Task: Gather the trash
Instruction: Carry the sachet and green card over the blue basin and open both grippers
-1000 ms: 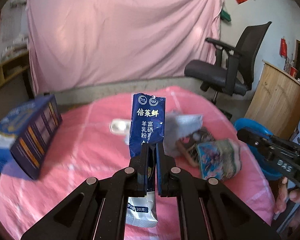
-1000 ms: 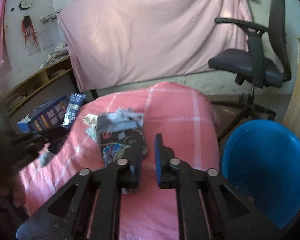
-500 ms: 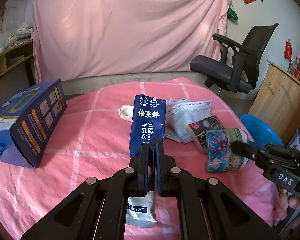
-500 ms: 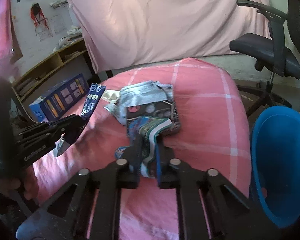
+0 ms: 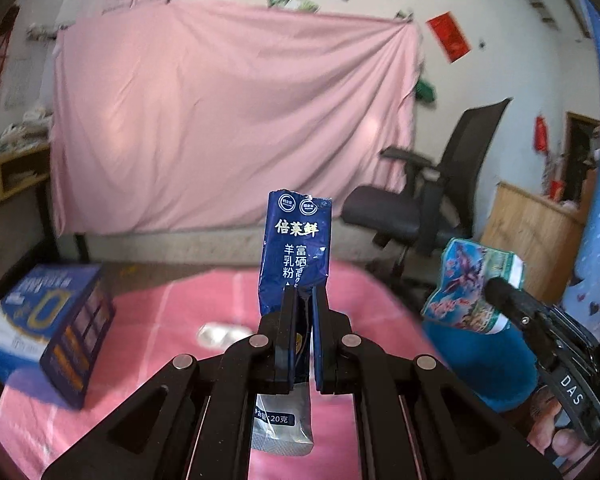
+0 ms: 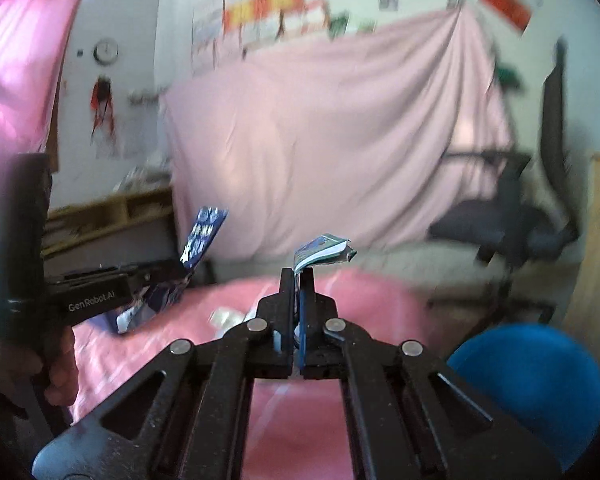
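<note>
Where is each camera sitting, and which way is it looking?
Left wrist: sits on the left gripper, looking forward over the pink table toward the pink sheet; its fingers pinch a blue packet.
Right wrist: sits on the right gripper, facing the same sheet; its fingers pinch a colourful wrapper, and a hand shows at the left.
Both see: table, sheet, office chair, blue bin, and each other's gripper.

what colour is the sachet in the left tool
Dark blue with white and gold print, silver at its bottom end; the sachet shows best in the left wrist view.
</note>
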Motion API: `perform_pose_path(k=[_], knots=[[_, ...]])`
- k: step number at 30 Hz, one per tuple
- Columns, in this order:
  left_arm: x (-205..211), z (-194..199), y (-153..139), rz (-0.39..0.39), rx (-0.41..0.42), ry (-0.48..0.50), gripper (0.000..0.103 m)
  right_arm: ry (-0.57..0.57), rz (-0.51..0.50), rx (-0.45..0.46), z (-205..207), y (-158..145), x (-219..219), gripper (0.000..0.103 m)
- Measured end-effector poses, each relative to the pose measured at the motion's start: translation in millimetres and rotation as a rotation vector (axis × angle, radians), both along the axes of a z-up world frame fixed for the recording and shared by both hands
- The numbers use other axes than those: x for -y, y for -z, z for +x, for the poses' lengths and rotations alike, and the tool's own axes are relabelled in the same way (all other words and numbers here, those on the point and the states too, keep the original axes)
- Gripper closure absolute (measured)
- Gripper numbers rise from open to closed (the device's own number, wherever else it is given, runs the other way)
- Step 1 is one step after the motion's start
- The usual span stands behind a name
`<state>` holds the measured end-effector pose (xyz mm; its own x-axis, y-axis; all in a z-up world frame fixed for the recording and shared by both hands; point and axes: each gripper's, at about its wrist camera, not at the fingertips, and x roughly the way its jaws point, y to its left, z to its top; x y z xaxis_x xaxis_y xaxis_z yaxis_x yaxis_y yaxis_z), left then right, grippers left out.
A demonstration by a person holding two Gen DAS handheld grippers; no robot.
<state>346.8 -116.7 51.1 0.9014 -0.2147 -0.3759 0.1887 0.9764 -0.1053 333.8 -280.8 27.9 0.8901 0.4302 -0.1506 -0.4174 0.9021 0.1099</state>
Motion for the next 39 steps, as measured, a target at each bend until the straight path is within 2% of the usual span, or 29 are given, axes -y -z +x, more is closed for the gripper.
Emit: perform_pose_path(k=[5,10,14,17,26,32,37,39], knots=[[37.9,2.0,-23.5,-0.009,0.075,0.108,0.098,0.163,-0.016,0.117,-21.4,-10.4,34.6,0.076],[87.7,9.4,-28.4,-0.01,0.091,0.235,0.098,0.296,-0.015,0.126,-25.1,-14.1,72.9,0.076],[124.2,21.5,-20.5,-0.015,0.063,0.325,0.098,0.397,-0.004,0.051,-16.0,-11.2,98.6,0.076],[149.5,34.9,-11.3,-0.029,0.013,0.378,0.098,0.457,0.026,-0.048,-1.5,-1.4,124.3,0.076],[205.5,67.3,23.4,-0.078,-0.172,0.453,0.098,0.496,0.08,-0.281,32.0,36.8,165.2,0.074],[215.8,80.9,44.8,-0.067,-0.266,0.468,0.098,0.497,0.095,-0.362,40.3,52.8,176.6,0.072],[212.4,88.4,54.8,-0.062,-0.326,0.456,0.097,0.5,0.096,-0.387,44.7,57.0,177.8,0.071],[209.2,89.9,56.1,-0.064,-0.333,0.45,0.094,0.503,0.093,-0.384,43.9,56.3,176.6,0.07]])
